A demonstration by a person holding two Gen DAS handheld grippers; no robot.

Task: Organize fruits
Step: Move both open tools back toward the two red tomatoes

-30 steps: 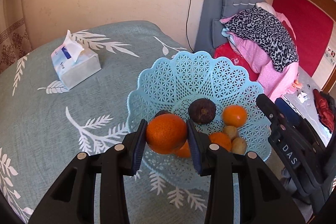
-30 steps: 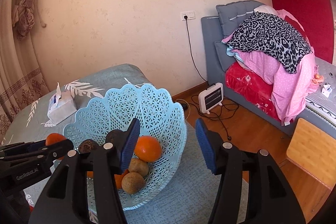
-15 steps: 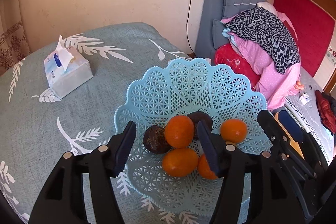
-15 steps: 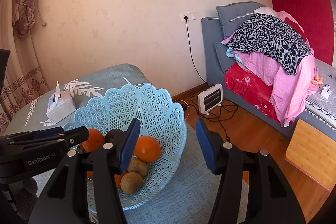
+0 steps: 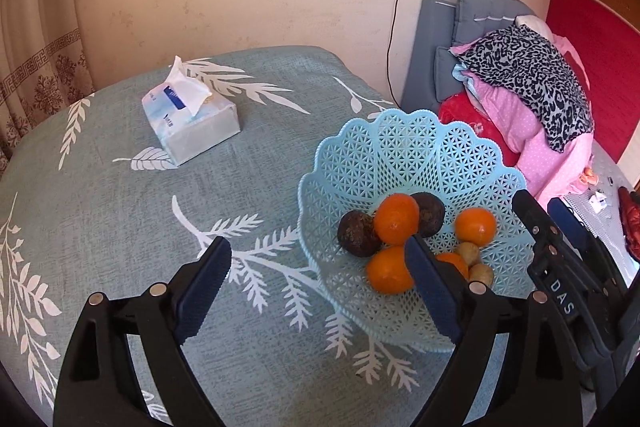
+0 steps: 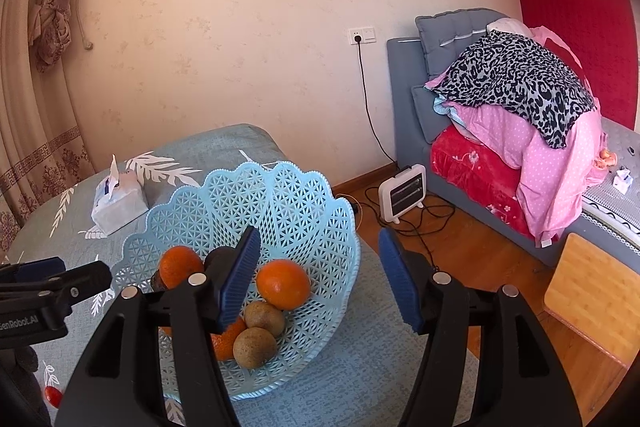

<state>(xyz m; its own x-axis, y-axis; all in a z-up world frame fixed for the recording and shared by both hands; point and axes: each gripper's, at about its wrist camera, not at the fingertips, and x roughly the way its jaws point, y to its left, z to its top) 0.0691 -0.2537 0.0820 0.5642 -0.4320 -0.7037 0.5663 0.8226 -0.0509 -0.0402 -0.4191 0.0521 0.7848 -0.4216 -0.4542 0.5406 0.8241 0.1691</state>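
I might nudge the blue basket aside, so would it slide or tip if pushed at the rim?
The basket looks like thin, holed plastic, so probably light and a bit flexible. The fruit, such as the top orange, sits low in it, so it would likely slide on the tablecloth, not tip.

The left gripper [image 5: 318, 267] is black with ribbed blue pads and silver screws. The right gripper [image 6: 318, 261] matches; its side reads "DAS".

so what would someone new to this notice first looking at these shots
The scalloped light-blue plastic lattice basket catches the eye first, near the right edge of the teal leaf-print tablecloth and holding bright round oranges, two dark brown fruits and small tan ones. Next come the open black left gripper in front of it and the white tissue pack further back on the cloth.
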